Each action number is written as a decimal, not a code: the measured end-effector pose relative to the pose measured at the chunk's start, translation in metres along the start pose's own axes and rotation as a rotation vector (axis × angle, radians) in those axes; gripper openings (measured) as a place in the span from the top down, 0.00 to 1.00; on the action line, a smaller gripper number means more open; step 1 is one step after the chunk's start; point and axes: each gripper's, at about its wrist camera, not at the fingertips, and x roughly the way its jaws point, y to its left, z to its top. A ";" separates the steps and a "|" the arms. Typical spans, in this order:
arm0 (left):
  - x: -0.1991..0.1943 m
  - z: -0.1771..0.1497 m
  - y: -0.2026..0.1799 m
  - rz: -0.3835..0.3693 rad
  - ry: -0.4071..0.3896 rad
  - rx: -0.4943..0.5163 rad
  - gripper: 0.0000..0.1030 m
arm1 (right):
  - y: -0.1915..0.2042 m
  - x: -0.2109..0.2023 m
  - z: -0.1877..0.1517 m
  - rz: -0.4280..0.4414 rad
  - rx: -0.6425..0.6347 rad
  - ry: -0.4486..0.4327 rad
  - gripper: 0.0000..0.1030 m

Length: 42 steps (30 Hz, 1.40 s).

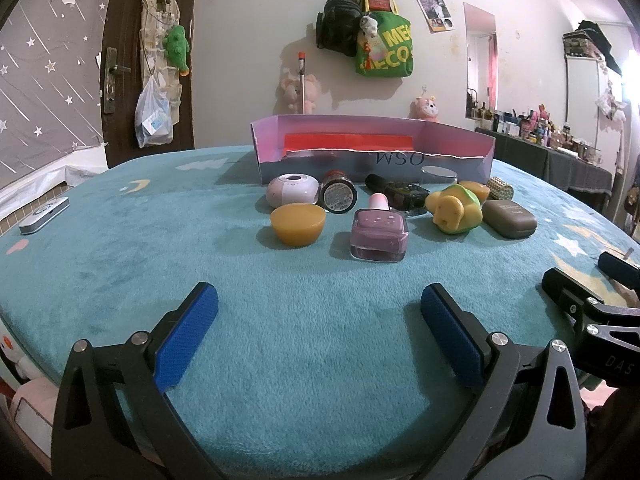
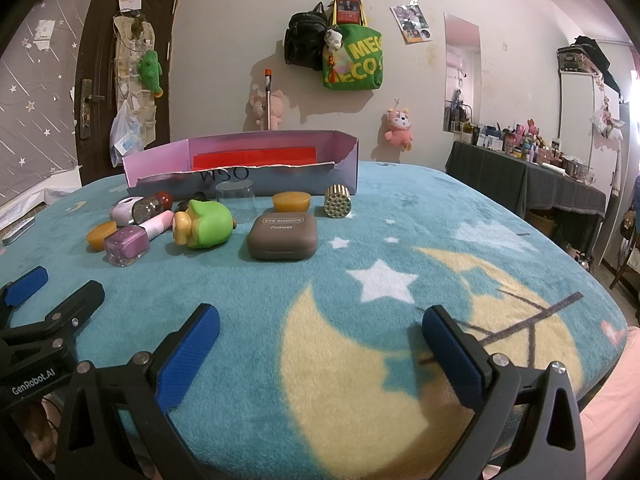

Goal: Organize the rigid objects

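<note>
— How many boxes on the blanket?
— One box (image 1: 372,160), torn along its front edge.
— And the yellow cups?
— Two: one cup (image 1: 297,224) at the left, another cup (image 2: 291,202) near the studded cylinder (image 2: 338,201). Just one cylinder.
— Bottles?
— One purple bottle (image 1: 379,236), one dark bottle (image 1: 400,192) behind it, and one jar (image 1: 338,192) lying on its side.
— Anything else?
— One duck toy (image 2: 204,224), one eyeshadow case (image 2: 282,236), one clear glass (image 2: 237,202), one lilac round case (image 1: 292,192).

White wall (image 2: 224,60), dark door (image 2: 96,80), cluttered side table (image 2: 560,184).
</note>
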 end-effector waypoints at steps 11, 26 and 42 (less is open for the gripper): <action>0.000 0.000 0.000 -0.001 0.000 0.000 0.00 | 0.000 0.000 0.000 0.000 0.000 0.000 0.00; 0.019 0.051 0.021 -0.027 0.094 -0.016 0.00 | -0.006 0.011 0.045 0.037 0.018 0.055 0.00; 0.069 0.080 0.047 -0.062 0.363 0.034 0.16 | -0.005 0.066 0.083 0.052 0.000 0.289 0.00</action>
